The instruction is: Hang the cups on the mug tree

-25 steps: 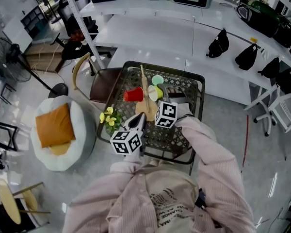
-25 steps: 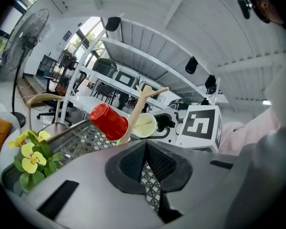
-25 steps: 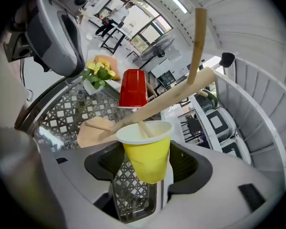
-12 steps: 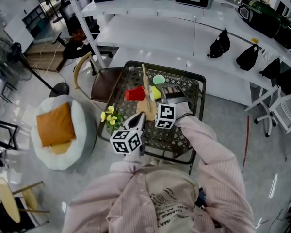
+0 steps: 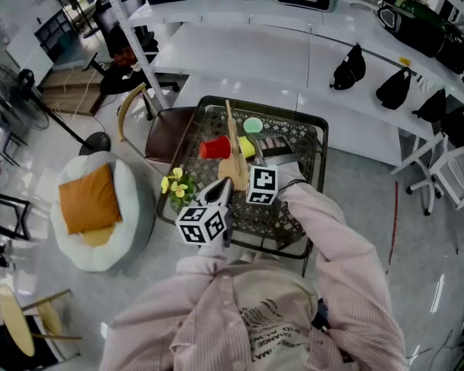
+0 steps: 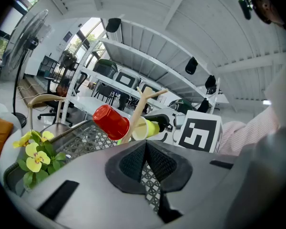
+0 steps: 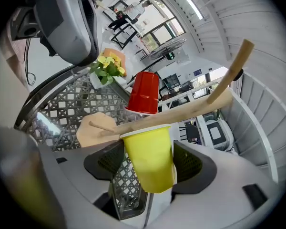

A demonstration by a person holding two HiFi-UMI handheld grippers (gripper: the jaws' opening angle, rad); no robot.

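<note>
Pose: right gripper (image 7: 150, 168) pitched down, jaws seemingly clamped on yellow cup (image 7: 150, 149) at tree (image 7: 190, 108); left gripper (image 6: 145, 165) near level, jaws together.

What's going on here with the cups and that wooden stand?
A person is hanging cups on a wooden mug tree that stands on a mesh table, working with a handheld gripper in each hand. The right gripper holds a yellow cup by its sides, with the rim up against the tree's stem. A red cup already hangs on the tree. A green cup looks to stand on the table beyond it. The left gripper is shut and empty.
</note>
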